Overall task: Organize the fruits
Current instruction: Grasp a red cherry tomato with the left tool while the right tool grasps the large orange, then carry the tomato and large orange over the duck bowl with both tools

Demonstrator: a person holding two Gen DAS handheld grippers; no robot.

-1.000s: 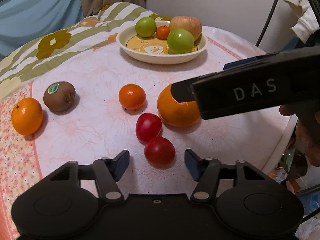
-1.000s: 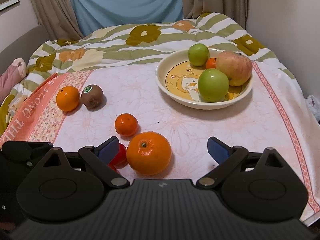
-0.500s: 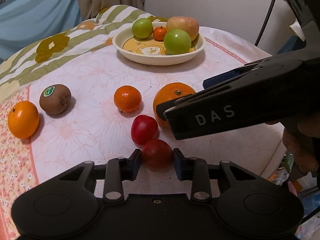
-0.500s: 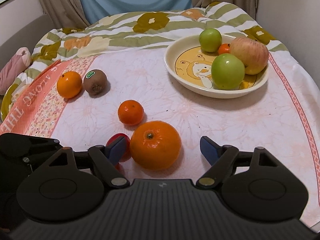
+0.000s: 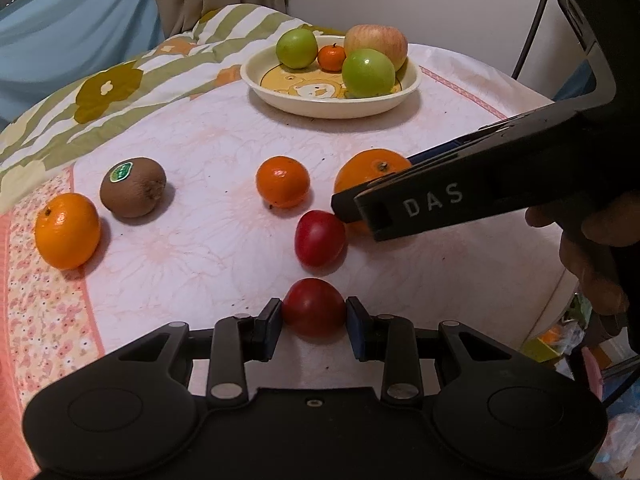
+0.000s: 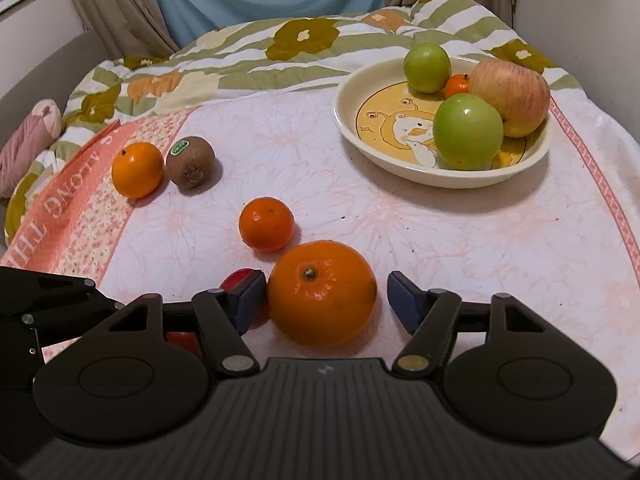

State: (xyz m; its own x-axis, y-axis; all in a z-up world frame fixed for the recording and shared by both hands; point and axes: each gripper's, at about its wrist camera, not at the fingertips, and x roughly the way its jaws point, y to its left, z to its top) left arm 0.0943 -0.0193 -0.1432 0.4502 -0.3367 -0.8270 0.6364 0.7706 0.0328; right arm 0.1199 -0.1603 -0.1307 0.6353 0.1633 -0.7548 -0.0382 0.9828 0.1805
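My left gripper (image 5: pixel 314 322) is shut on a red tomato (image 5: pixel 313 306) at the table's near edge. A second red tomato (image 5: pixel 319 238) lies just beyond it. My right gripper (image 6: pixel 324 300) is open around a big orange (image 6: pixel 322 292); its left pad touches the fruit, the right pad stands apart. That orange also shows in the left wrist view (image 5: pixel 368 172), partly hidden by the right gripper's body. A cream bowl (image 6: pixel 400 160) at the far right holds two green apples, a red apple and a small tangerine.
A small orange (image 6: pixel 266 229), a kiwi (image 6: pixel 190 162) and another orange (image 6: pixel 137 169) lie on the pink cloth to the left. A flowered quilt (image 6: pixel 280 56) covers the far side. The table edge drops off at the right (image 5: pixel 560 280).
My left gripper closed on the near tomato and holds it. My right gripper moved forward around the big orange and its jaws narrowed.
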